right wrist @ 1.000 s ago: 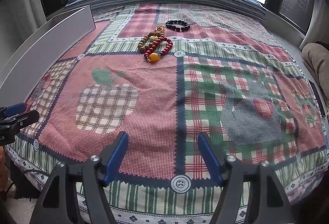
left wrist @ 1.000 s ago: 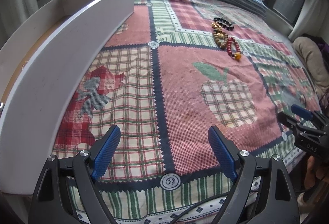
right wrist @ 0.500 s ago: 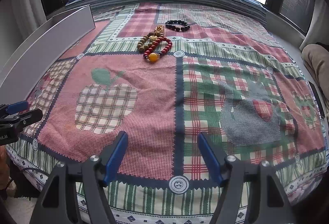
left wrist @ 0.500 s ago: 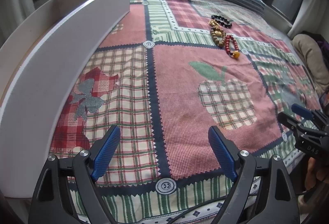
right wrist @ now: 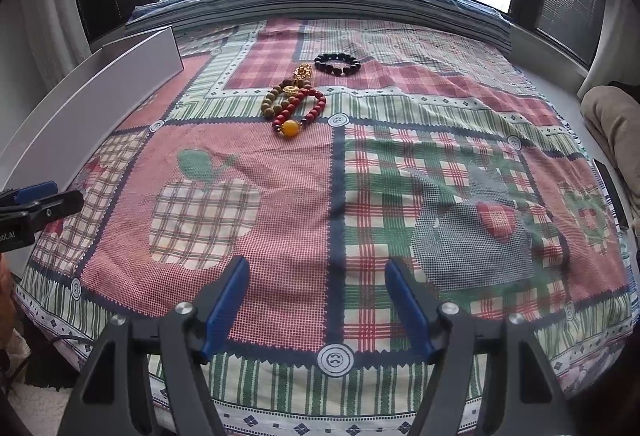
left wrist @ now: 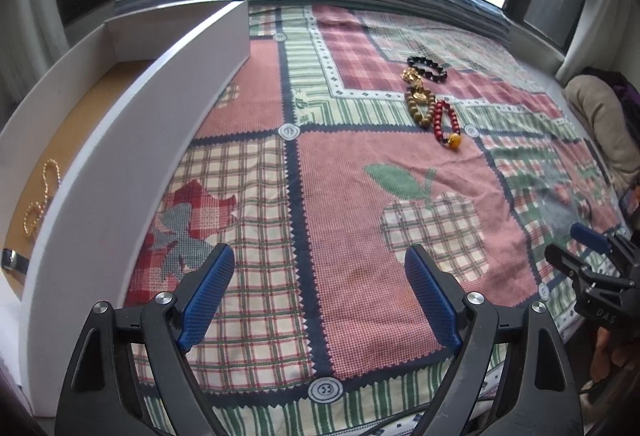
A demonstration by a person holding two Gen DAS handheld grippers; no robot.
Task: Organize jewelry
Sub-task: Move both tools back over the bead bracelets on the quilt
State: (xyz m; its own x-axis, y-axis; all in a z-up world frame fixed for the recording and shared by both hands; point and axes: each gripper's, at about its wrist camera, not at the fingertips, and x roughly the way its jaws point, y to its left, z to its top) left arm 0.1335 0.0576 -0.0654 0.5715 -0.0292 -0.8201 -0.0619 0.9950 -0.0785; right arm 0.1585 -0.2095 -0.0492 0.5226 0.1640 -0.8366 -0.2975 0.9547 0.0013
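black frames, ribbed blue fingers [left wrist: 208,296]

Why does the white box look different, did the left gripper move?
Yes. The left gripper rose: the white box now shows its floor and a pearl strand inside.

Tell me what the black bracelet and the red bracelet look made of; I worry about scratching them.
Black bracelet: round, glossy dark beads, possibly polished stone or glass. Red bracelet: smooth, duller red beads, maybe wood or lacquer, with one glossy amber-coloured bead, resin or stone. The views cannot settle it.
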